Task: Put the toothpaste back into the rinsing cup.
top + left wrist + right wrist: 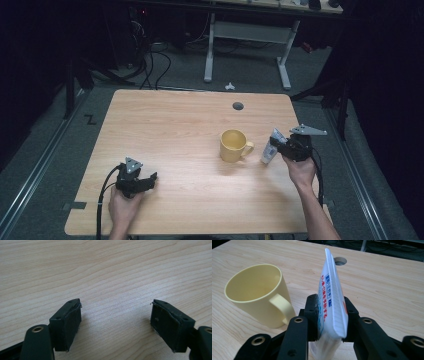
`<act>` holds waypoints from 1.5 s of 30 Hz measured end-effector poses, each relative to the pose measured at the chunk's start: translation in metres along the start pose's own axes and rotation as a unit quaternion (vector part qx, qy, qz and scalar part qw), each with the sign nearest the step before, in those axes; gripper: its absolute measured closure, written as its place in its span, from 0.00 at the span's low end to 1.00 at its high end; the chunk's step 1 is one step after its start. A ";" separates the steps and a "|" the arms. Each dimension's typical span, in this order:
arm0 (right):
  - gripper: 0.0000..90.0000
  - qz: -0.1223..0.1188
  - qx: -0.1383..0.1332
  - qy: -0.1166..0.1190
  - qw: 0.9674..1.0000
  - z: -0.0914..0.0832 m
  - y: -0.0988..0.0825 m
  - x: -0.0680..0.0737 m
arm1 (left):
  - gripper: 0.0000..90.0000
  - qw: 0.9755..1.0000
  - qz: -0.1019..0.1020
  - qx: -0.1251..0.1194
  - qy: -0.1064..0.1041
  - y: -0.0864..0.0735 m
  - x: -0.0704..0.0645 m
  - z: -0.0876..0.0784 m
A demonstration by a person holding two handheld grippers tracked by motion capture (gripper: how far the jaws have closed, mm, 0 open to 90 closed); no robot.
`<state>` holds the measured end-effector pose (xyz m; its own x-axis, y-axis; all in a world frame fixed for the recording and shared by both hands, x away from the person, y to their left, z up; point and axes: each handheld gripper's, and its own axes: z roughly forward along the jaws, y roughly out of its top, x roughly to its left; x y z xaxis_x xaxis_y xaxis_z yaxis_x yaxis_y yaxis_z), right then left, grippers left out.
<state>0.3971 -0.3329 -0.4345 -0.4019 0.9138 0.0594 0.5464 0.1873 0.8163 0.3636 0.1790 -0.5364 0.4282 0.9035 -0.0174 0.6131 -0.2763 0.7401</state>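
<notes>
A yellow mug (pixel 233 145) stands upright on the wooden table (pixel 165 125), its handle turned toward my right gripper (pixel 277 145). That gripper is shut on a white tube with red and blue print (pixel 268 148), just right of the mug. In the right gripper view the tube (pixel 331 300) stands on edge between the black jaws, crimped end toward the camera, and the mug (pixel 258 293) sits close on the left. My left gripper (pixel 150 178) rests low at the near left of the table, open. In the left gripper view its pads (pixel 67 322) stand wide apart over bare wood.
A round cable hole (pixel 238 106) lies in the table's far side, behind the mug. Beyond the table stand a white desk frame (pixel 247 45) and loose cables on the grey floor. Cables trail from both grippers off the near edge.
</notes>
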 end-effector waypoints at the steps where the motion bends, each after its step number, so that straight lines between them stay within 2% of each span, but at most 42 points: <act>1: 0.80 -0.002 -0.001 0.000 1.000 -0.001 0.001 0.000 | 0.27 1.000 0.000 0.000 0.000 0.000 0.000 0.000; 3: 0.80 0.001 -0.001 0.001 1.000 -0.002 0.002 0.001 | 0.27 1.000 0.000 0.000 0.000 0.000 0.000 0.000; 13: 0.80 -0.019 -0.007 0.013 1.000 -0.011 0.016 0.008 | 0.27 1.000 0.000 0.000 0.000 0.000 0.000 0.000; 25: 0.80 -0.026 -0.017 0.026 0.999 -0.019 0.032 0.013 | 0.27 1.000 0.000 0.000 0.000 0.000 0.000 0.000; 45: 0.80 -0.044 -0.032 0.056 0.997 -0.029 0.062 0.023 | 0.27 1.000 0.000 0.000 0.000 0.000 0.000 0.000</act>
<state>0.3997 -0.3108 -0.3660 -0.5278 0.8480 0.0470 0.4592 0.2383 0.8558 0.3636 0.1790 -0.5364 0.4281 0.9036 -0.0174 0.6130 -0.2762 0.7402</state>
